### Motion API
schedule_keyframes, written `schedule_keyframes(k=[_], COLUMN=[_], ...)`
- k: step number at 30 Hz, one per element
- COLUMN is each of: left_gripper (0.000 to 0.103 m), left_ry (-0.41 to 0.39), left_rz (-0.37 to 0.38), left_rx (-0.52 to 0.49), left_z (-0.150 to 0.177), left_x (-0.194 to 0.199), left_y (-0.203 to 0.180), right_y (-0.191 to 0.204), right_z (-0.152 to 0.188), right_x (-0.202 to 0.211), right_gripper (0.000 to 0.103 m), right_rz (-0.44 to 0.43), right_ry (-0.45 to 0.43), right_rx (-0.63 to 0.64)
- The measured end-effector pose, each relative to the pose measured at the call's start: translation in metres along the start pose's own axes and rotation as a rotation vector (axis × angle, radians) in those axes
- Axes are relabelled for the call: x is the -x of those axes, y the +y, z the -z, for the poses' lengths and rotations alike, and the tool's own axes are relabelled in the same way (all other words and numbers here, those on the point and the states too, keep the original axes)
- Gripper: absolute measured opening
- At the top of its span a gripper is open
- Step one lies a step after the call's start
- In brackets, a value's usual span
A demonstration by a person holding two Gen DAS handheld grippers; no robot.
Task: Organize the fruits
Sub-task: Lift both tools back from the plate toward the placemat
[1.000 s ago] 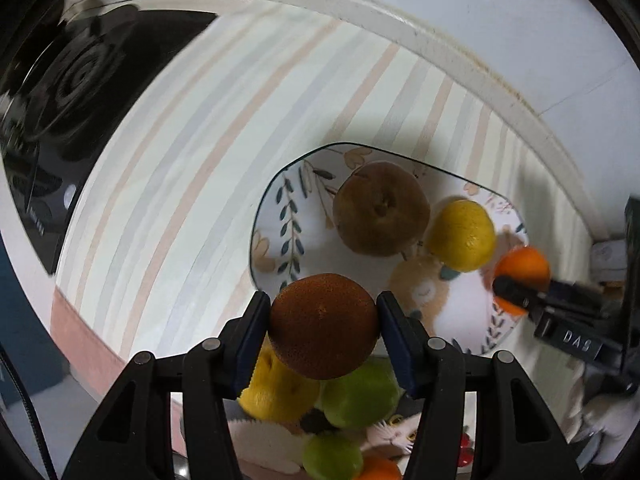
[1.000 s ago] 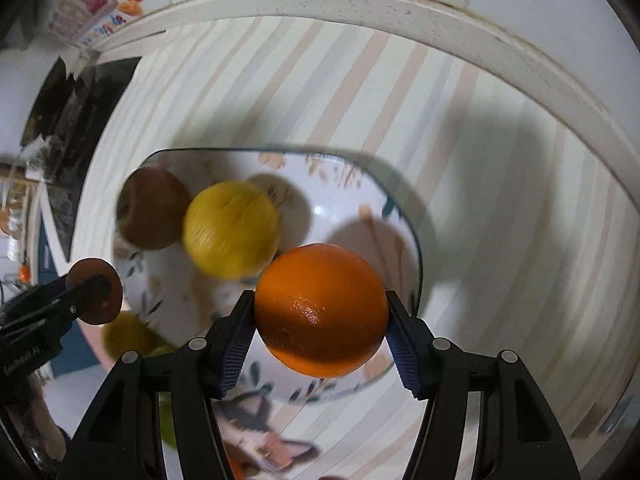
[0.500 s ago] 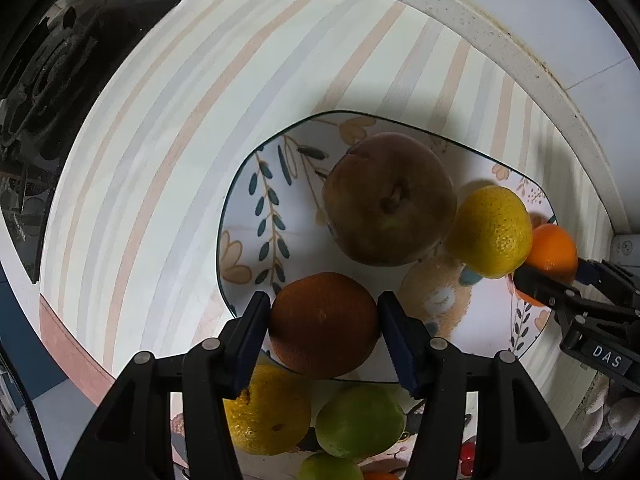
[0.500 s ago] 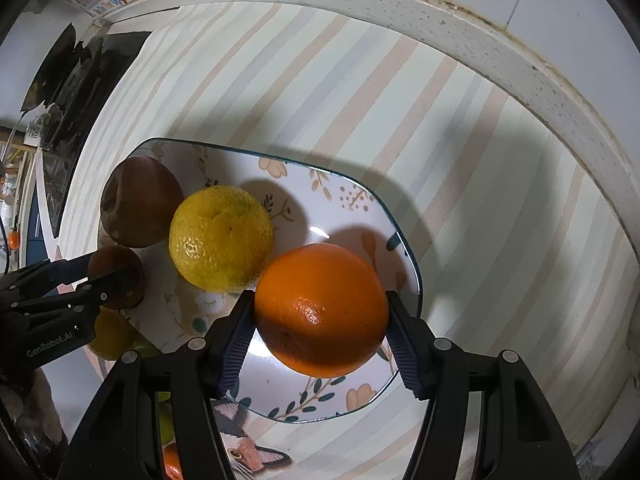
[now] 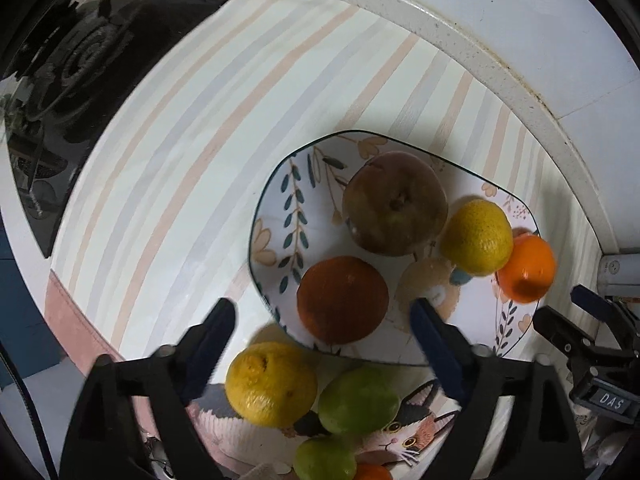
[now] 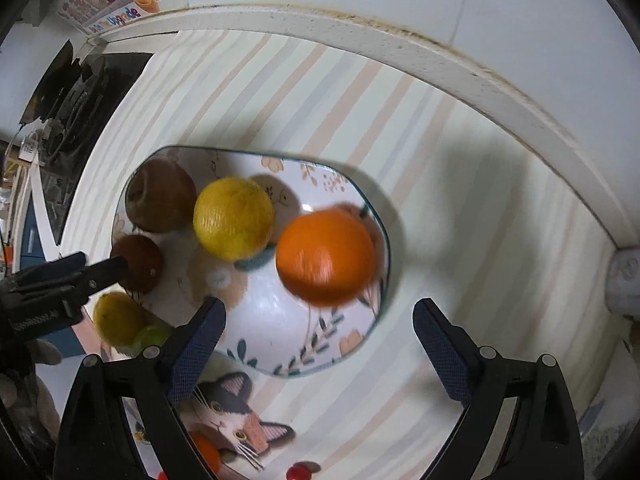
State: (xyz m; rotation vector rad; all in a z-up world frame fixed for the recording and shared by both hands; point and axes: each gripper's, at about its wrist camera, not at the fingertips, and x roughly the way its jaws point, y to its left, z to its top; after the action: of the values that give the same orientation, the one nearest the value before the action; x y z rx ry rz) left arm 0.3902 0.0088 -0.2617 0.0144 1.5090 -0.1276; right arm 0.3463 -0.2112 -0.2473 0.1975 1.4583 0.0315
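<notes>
With both pairs of tongs pointing down over the floral-patterned ceramic plate [image 5: 276, 216], everything here arranges itself around that dish on the pastel-striped surface [image 5: 192, 128]. The left tongs [image 5: 322, 320] have just been spreading their jaws and now stand wide, touching nothing; the dark reddish-brown round fruit [image 5: 343, 299] lies between them on the plate's near edge, free of both pads. The right tongs [image 6: 320, 318] have likewise just been opening and stand wide apart, and the bright orange round fruit [image 6: 326, 255] sits blurred beyond their tips, at the plate's right rim, clear of the pads. At the plate's far side rests a large brownish apple-like fruit [image 5: 394, 203], with a yellow bumpy citrus [image 5: 478, 237] just beside it, between it and the orange. Just off the plate's near edge, on a second plate with a cat picture [image 5: 416, 426], lie a yellow lemon-like fruit [image 5: 271, 384] and two green round fruits [image 5: 358, 400], close together. Well away from the plate, a black glass cooktop [image 5: 80, 92] covers the surface's far left corner.
</notes>
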Motion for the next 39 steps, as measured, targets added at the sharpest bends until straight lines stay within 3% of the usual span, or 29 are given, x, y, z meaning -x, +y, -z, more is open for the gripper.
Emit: schedule_keyframes(k=[12,28,39], left_gripper=[0.094,0.094,0.094], left_ry=[-0.181,-0.390,-0.454], left_rz=[-0.090,-0.053,-0.021], left_rx=[-0.006,-0.054,-0.052], left_z=[0.076,0.153,0.191], left_x=[0.062,0.153,0.189], left_y=[-0.005,-0.029,-0.037], right_y=[0.006,0.027,0.027], right_z=[0.070,0.133,0.177], right_x=[0.043,0.136,0.189], right_gripper=[0.097,0.097,0.097], right_rz=[0.034,0.027,-0.028], right_ry=[-0.091,-0.259,-0.335], right_rx=[-0.006,0.066,0.080])
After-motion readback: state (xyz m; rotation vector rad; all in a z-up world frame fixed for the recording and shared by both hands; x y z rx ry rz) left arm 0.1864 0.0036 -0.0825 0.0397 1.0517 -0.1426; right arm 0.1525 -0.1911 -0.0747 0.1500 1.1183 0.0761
